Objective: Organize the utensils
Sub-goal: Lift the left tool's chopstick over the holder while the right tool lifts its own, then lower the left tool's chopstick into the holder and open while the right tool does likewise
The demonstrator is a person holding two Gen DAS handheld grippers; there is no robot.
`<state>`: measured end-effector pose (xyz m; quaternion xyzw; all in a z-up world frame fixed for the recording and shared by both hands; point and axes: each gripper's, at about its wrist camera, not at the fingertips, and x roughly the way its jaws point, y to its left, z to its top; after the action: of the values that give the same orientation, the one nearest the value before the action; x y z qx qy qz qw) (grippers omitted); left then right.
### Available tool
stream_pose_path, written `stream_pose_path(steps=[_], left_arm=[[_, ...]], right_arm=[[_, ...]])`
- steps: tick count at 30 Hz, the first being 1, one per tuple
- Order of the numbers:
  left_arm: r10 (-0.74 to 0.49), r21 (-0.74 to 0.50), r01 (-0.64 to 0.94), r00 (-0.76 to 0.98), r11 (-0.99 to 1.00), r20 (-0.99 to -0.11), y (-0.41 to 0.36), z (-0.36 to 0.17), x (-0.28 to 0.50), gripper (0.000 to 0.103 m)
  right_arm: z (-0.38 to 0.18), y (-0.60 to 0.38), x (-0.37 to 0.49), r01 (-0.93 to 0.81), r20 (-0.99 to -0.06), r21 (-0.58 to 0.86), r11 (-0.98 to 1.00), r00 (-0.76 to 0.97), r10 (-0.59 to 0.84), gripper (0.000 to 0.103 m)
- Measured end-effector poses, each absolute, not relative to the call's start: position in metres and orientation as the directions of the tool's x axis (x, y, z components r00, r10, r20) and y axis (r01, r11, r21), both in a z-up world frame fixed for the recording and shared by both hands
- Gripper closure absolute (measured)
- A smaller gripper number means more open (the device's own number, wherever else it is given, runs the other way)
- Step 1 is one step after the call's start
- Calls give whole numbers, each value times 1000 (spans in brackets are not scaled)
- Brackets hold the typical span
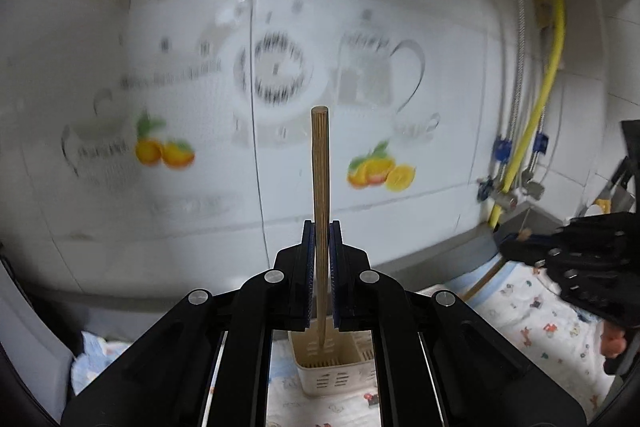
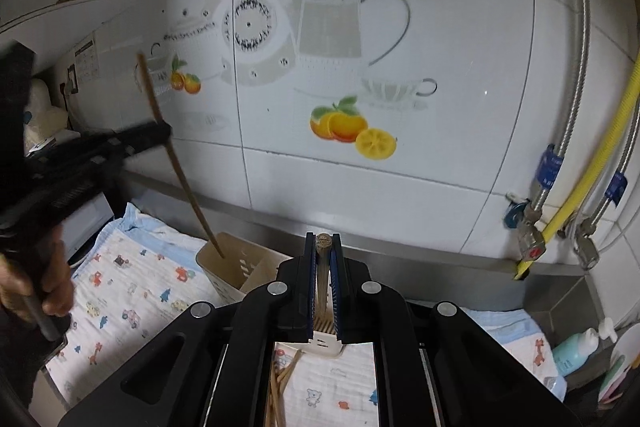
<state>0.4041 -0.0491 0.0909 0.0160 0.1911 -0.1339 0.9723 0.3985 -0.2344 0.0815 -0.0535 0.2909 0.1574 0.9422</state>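
My left gripper (image 1: 320, 227) is shut on a wooden chopstick (image 1: 320, 179) held upright; its lower tip is inside the beige slotted utensil holder (image 1: 332, 367). In the right wrist view the left gripper (image 2: 160, 133) holds that chopstick (image 2: 176, 163) with its tip in the holder (image 2: 232, 263). My right gripper (image 2: 323, 241) is shut on another wooden chopstick (image 2: 323, 267), held above the holder. Several loose chopsticks (image 2: 280, 387) lie on the cloth below it. The right gripper (image 1: 576, 259) shows at the right of the left wrist view.
A white patterned cloth (image 2: 132, 291) covers the counter. The tiled wall (image 2: 360, 167) with fruit and teapot decals is just behind. Yellow hose (image 2: 592, 171) and metal valves stand at right. A teal bottle (image 2: 576, 347) sits at bottom right.
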Motion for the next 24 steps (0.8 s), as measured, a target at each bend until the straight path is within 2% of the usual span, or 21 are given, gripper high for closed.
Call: stream_pose_path(steps=[9,17,21,24], left_arm=[[-256,-54,263,834,963,-489,-42,39,425,97],[-251,-50,262,827,964,-503,-42,33,425,97],[-242,-51,249,838,967,-490,-38,42,417,95],[-242,-50,249,847,967,-474,-33,51,406,95]], right_arm=[[59,-237,404,-326,-589,11,945,762,270,96],[54,-240,402,-310,-588,-1,951,769,251,95],[61,-243,392,-297,-565,-17,955,790,236,80],[69,-248,376,-291,-539,-23,957,810,233,78]])
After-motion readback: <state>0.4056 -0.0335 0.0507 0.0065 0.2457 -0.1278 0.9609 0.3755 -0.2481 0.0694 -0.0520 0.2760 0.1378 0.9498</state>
